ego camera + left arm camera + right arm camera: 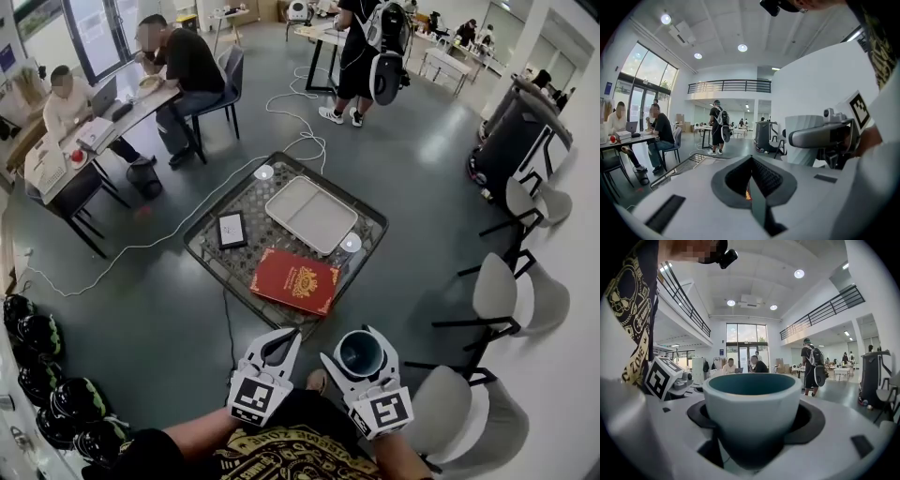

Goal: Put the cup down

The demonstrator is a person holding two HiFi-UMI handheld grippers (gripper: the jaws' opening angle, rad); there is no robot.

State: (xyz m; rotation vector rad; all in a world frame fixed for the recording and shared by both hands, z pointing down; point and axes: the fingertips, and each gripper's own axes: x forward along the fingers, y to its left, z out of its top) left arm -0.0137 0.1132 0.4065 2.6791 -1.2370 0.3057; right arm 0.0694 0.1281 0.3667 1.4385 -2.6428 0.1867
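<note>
Teal-lined cup (751,408) upright, clamped between the fingers of the right gripper (360,349). We hold it near our body, well short of the mesh counter (208,255) at 12 o'clock. Left gripper (751,185): fingers closed together, empty. Risk, we judge: landing on the red book (293,279) or tray (309,214) rim tips it. Grey floor (422,159), loose cable (314,141).

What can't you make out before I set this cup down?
Base of the pale blue cup with teal inside: right gripper view, hidden by jaws of the right gripper.
Gold print on the red book: head view, too small.
Small round white things on the dark mesh table: head view, too small to identify.
</note>
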